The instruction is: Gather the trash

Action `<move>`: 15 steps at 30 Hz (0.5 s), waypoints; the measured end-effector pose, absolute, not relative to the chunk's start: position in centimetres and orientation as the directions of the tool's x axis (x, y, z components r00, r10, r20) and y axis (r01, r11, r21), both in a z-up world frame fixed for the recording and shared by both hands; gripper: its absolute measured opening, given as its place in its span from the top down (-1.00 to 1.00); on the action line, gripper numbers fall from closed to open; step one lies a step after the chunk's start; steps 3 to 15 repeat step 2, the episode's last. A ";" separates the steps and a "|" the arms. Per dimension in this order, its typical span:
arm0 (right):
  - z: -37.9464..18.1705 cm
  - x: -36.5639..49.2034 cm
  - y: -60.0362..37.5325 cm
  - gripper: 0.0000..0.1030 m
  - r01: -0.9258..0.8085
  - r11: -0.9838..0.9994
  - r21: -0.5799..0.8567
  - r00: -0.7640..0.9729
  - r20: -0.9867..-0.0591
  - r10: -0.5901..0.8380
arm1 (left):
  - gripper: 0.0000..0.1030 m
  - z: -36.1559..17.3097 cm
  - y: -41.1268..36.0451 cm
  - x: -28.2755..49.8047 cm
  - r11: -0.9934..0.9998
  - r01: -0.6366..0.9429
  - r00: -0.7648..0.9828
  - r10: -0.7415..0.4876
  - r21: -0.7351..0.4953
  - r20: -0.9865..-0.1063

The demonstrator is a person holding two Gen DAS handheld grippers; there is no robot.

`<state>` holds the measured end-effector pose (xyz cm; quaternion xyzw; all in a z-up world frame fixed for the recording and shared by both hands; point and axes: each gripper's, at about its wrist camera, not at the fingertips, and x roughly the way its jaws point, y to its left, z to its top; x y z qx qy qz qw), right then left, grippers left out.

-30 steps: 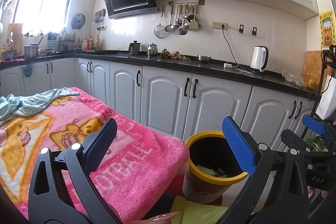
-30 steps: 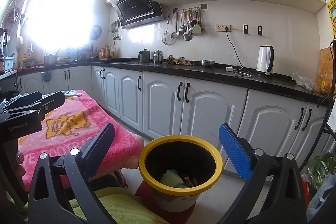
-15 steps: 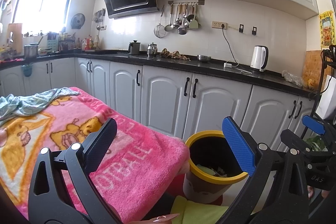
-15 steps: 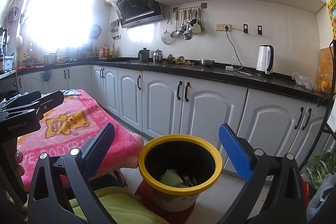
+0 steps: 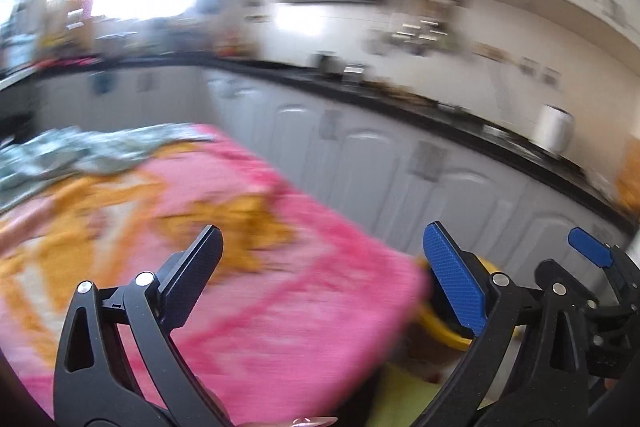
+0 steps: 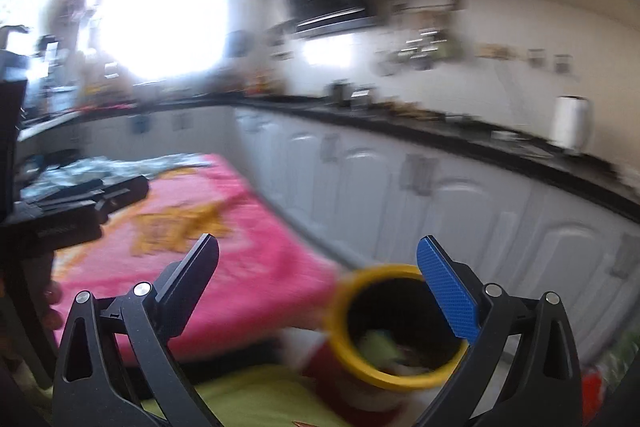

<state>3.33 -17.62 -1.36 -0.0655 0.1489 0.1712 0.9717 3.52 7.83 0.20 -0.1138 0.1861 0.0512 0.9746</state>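
Both views are blurred by motion. A yellow-rimmed trash bin with scraps inside stands on the floor, low and right of centre in the right wrist view. In the left wrist view only a sliver of the bin shows behind the blue finger. My left gripper is open and empty above the pink blanket. My right gripper is open and empty, between the blanket's corner and the bin. The left gripper also shows at the left of the right wrist view.
A table under the pink blanket fills the left, with a crumpled greenish cloth at its far end. White cabinets under a dark counter run along the back, with a white kettle. A yellow-green garment lies below.
Both grippers have swung to the left, and the views are now blurred. The bin has shifted right in both views. Both grippers stay open and empty.
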 end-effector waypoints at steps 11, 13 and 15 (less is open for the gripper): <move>-0.7 4.5 -13.1 -0.88 -0.467 0.883 -0.055 0.845 -0.321 0.427 | -0.79 0.3 14.6 2.3 0.912 -0.360 0.879 0.261 -0.197 -0.398; -0.7 4.5 -13.1 -0.88 -0.467 0.883 -0.055 0.845 -0.321 0.427 | -0.79 0.3 14.6 2.3 0.912 -0.360 0.879 0.261 -0.197 -0.398; -0.7 4.5 -13.1 -0.88 -0.467 0.883 -0.055 0.845 -0.321 0.427 | -0.79 0.3 14.6 2.3 0.912 -0.360 0.879 0.261 -0.197 -0.398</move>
